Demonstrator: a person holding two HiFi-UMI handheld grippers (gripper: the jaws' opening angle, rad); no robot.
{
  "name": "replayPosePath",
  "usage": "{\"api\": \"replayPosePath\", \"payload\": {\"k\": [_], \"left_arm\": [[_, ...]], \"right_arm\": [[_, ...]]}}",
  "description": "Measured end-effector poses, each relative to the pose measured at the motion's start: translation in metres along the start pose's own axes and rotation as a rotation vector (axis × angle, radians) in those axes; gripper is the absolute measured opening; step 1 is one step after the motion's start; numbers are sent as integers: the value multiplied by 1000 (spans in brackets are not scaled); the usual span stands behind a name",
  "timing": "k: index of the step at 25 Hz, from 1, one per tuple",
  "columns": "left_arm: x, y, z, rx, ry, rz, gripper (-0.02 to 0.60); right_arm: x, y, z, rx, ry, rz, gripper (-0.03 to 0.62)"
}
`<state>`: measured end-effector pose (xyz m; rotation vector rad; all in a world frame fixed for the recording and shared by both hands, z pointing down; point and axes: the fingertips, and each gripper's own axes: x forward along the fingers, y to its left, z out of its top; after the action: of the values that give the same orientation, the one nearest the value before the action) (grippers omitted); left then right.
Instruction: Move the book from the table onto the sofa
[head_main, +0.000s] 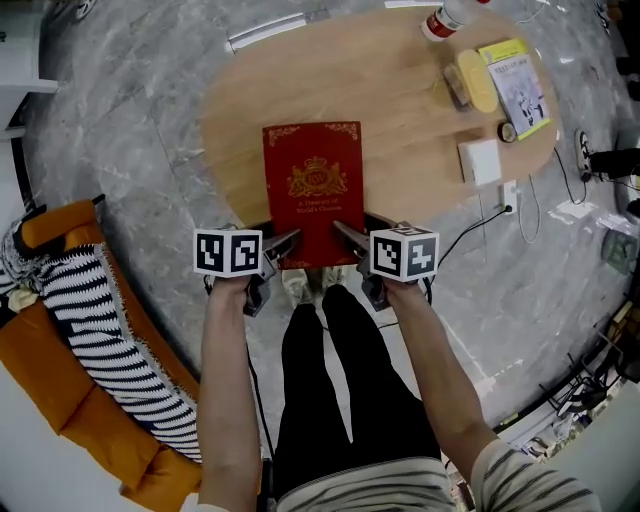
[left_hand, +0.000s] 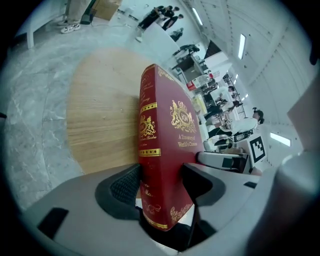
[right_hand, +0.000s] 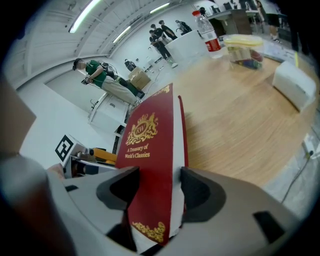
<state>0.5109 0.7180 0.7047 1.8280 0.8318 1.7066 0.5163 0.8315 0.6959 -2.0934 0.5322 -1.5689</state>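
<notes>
1. Left claw (head_main: 285, 245): closed on the near left corner of the book (head_main: 312, 190). In the left gripper view, the left claw (left_hand: 160, 182) has 1 pad on the red cover and 1 pad on the underside. The spine of the book (left_hand: 165, 135) with its gold bands runs straight ahead between the jaws.

2. Right claw (head_main: 350, 238): closed on the near right corner of the same book. In the right gripper view, the right claw (right_hand: 155, 187) has 1 pad on the cover and 1 on the underside. The white page edge of the book (right_hand: 150, 150) lies between the jaws.

3. Book position: it extends forward from both claws over the near edge of the tabletop (head_main: 400, 100), cover up, gold crest facing the head camera. The near edge of the book overhangs the tabletop rim at the claws. Whether the far end rests on the wood cannot be determined.

4. Sofa (head_main: 90, 420): orange, well to the left of the left claw and behind it, at floor level. A striped blanket (head_main: 100, 300) lies on it.

5. Other items, all ahead of the right claw and to its right, well apart from the book: a water bottle (head_main: 445, 18) at the far edge, a yellow booklet (head_main: 520, 85) and a white box (head_main: 480, 160).
</notes>
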Motion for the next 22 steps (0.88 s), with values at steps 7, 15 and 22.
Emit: {"api": "replayPosePath", "payload": {"k": [7, 15, 22], "left_arm": [[-33, -19, -7, -37, -80, 25, 273], [-79, -46, -28, -86, -141, 20, 272], [-124, -84, -38, -98, -197, 32, 272]], "right_arm": [[-22, 32, 7, -78, 2, 17, 273], [-55, 74, 0, -127, 32, 28, 272], [-99, 114, 1, -170, 39, 41, 272]]}}
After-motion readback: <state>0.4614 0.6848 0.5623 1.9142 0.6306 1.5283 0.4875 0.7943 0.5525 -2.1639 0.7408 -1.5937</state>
